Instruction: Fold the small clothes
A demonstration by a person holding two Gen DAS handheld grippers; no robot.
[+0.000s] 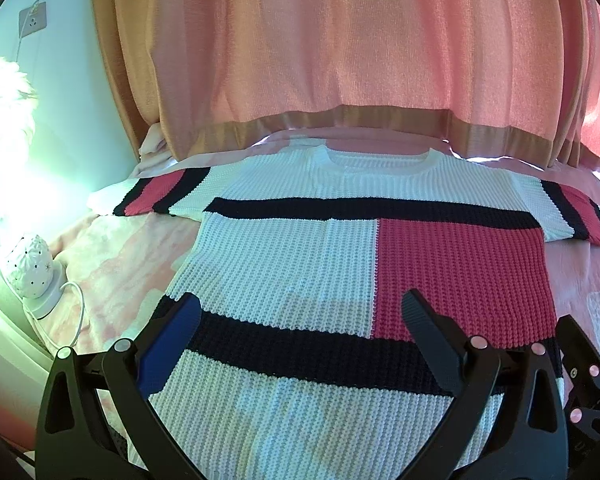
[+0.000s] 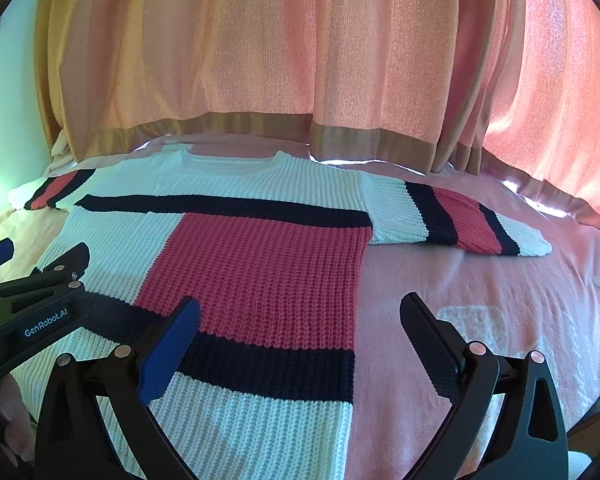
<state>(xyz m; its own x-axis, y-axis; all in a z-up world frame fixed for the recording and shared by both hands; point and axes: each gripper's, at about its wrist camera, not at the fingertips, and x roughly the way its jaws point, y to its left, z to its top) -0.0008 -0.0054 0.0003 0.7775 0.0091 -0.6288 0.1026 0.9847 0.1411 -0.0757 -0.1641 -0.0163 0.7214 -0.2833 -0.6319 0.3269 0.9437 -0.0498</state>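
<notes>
A knit short-sleeved sweater (image 1: 292, 256) in white, navy and red blocks lies flat and spread out on the pink bed, neck at the far side, both sleeves out. It also shows in the right wrist view (image 2: 260, 264). My left gripper (image 1: 300, 320) is open and empty, hovering above the sweater's lower part. My right gripper (image 2: 300, 320) is open and empty above the sweater's lower right edge, one finger over the knit and one over the sheet. The left gripper also shows at the left of the right wrist view (image 2: 36, 272).
The pink bed sheet (image 2: 480, 288) extends to the right of the sweater. Pink curtains (image 1: 340, 60) hang behind the bed. A white ceramic lamp (image 1: 30, 268) with a cord stands at the bed's left edge by the wall.
</notes>
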